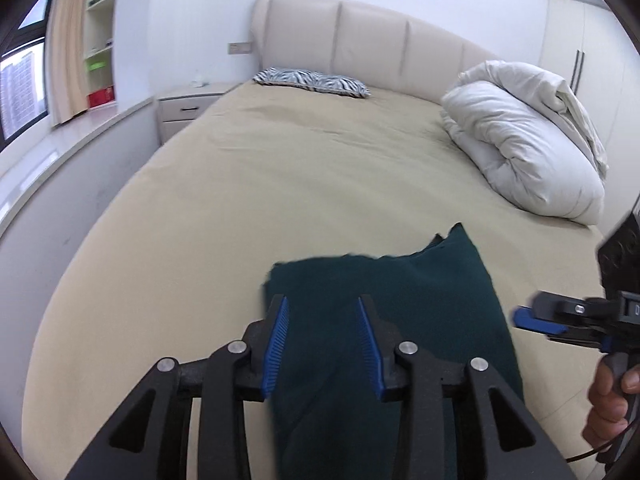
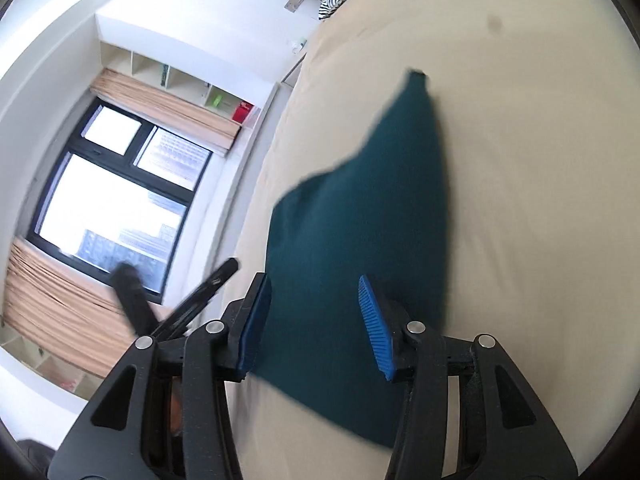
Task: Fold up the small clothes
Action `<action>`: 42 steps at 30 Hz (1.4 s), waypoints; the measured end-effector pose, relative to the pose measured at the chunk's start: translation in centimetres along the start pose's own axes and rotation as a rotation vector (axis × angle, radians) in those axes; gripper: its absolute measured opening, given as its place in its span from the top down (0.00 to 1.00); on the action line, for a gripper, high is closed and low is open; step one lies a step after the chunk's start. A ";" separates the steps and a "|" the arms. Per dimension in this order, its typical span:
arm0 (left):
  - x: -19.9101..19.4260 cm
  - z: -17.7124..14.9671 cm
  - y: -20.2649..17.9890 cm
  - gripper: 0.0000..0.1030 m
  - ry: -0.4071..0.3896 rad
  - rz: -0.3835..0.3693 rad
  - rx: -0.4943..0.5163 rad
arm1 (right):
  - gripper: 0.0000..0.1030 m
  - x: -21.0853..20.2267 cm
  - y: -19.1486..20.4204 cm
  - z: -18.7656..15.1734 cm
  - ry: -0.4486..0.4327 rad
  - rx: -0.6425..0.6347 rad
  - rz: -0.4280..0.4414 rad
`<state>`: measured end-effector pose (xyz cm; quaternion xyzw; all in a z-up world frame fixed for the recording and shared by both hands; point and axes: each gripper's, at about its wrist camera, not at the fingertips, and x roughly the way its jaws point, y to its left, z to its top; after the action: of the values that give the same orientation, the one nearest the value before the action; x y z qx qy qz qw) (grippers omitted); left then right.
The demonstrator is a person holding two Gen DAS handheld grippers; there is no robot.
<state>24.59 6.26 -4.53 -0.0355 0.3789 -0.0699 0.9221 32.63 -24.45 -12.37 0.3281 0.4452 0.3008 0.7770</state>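
Observation:
A dark green garment lies flat on the beige bed sheet near the bed's foot. My left gripper is open, its blue-padded fingers spread above the garment's near left part, empty. My right gripper is open too, tilted sideways over the same garment, empty. The right gripper also shows at the right edge of the left wrist view, beside the garment's right edge, held by a hand.
A rolled white duvet lies at the bed's right. A zebra-print pillow sits by the cream headboard. A nightstand and a window ledge run along the left side.

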 end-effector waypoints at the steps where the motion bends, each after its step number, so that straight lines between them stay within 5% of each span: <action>1: 1.5 0.4 -0.3 0.63 0.025 0.002 0.004 | 0.56 1.0 0.3 1.0 0.011 -0.006 0.007; 5: 8.0 -0.3 0.6 0.63 0.180 -0.006 -0.038 | 0.56 6.1 -0.6 4.9 0.029 0.076 0.007; 13: 8.9 -1.7 2.2 0.62 0.124 -0.106 -0.087 | 0.62 10.0 -5.8 8.3 0.017 0.152 -0.071; 17: 8.9 -2.0 2.6 0.62 0.113 -0.125 -0.093 | 0.77 10.5 -8.2 9.2 0.017 0.195 -0.070; 21: 9.0 -2.1 3.2 0.62 0.115 -0.149 -0.108 | 0.76 7.6 -9.0 9.1 -0.099 0.201 -0.197; 23: 9.0 -2.1 3.3 0.62 0.115 -0.154 -0.110 | 0.72 5.7 -8.4 8.4 -0.134 0.191 -0.202; 28: 8.9 -2.2 2.9 0.62 0.107 -0.138 -0.096 | 0.70 3.2 -3.2 2.6 -0.096 0.051 0.035; 29: 8.9 -2.2 2.9 0.62 0.107 -0.137 -0.095 | 0.62 3.3 -2.3 1.0 -0.076 0.015 0.067; 31: 8.9 -2.2 2.8 0.62 0.108 -0.136 -0.094 | 0.53 4.4 -1.4 -1.6 -0.007 0.000 0.070; 35: 8.9 -2.3 2.8 0.62 0.104 -0.141 -0.091 | 0.54 6.8 -2.2 -5.7 0.114 -0.075 -0.001; 42: 8.9 -2.4 3.1 0.62 0.102 -0.151 -0.095 | 0.55 3.9 -4.6 -8.0 0.065 0.017 0.086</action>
<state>29.48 7.89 -12.81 -0.1042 0.4243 -0.1228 0.8911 28.00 -22.32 -20.94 0.3435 0.4581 0.3406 0.7458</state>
